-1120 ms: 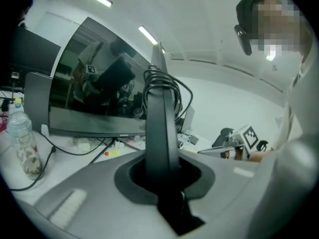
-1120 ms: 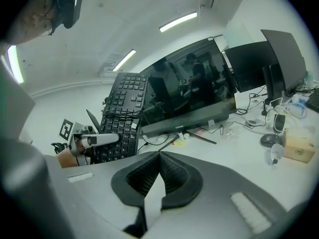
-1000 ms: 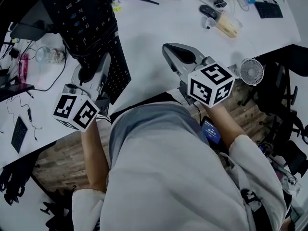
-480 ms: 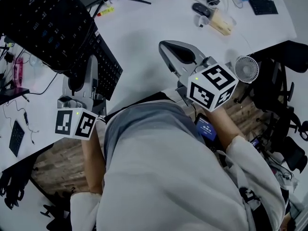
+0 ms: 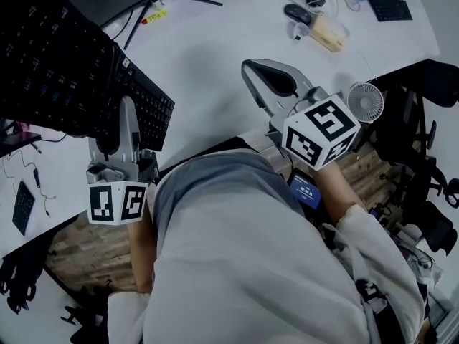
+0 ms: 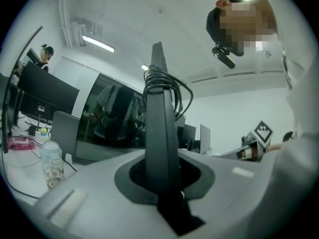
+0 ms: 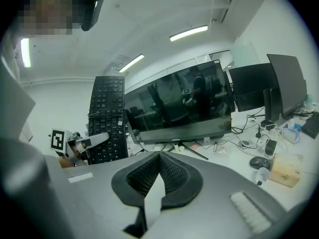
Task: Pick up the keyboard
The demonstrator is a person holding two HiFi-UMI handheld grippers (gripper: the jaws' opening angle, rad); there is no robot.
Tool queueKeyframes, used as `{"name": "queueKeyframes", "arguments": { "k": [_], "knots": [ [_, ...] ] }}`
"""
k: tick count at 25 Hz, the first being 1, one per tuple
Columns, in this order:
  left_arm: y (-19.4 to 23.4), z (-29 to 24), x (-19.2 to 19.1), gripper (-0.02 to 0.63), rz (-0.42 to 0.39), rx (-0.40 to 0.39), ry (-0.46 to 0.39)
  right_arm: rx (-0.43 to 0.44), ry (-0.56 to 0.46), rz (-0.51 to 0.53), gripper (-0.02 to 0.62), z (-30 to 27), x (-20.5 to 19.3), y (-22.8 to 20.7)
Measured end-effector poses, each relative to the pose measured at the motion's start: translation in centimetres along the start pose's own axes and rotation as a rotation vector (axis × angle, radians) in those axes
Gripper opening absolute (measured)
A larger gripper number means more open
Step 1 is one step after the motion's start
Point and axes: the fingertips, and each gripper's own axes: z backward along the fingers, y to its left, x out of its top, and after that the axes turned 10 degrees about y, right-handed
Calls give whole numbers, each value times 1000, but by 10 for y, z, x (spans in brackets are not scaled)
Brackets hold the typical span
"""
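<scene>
A black keyboard point(image 5: 57, 63) hangs above the white table point(image 5: 215, 41) at the upper left of the head view, tilted up toward the camera. My left gripper point(image 5: 122, 110) is shut on its near edge. In the left gripper view the keyboard point(image 6: 160, 118) stands edge-on between the jaws, with its cable looped round it. The left gripper point(image 6: 162, 166) clamps it at the bottom. The right gripper view has the keyboard point(image 7: 107, 116) upright at the left. My right gripper point(image 5: 252, 69) hovers over the table's near edge; its jaws point(image 7: 159, 158) are shut with nothing in them.
A large monitor point(image 7: 179, 103) stands at the back of the table. A mouse point(image 5: 295, 11), a tan block point(image 5: 331, 34) and a small keypad point(image 5: 391, 9) lie at the far right. A small fan point(image 5: 366, 102) sits off the table's edge. A bottle point(image 6: 52, 161) stands left.
The left gripper has lifted the keyboard up and swung it to the left, nearer the camera. The right gripper has barely moved.
</scene>
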Motion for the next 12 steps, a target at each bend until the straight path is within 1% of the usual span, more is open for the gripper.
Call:
{"name": "queueKeyframes", "arguments": {
  "k": [4, 8, 12],
  "knots": [
    [4, 1, -3, 0, 2, 18, 16, 15, 1, -9, -8, 0, 1, 4],
    [4, 1, -5, 0, 29, 15, 10, 0, 10, -8, -6, 0, -4, 2],
    [5, 1, -7, 0, 40, 16, 12, 4, 23, 0, -6, -3, -9, 3]
  ]
}}
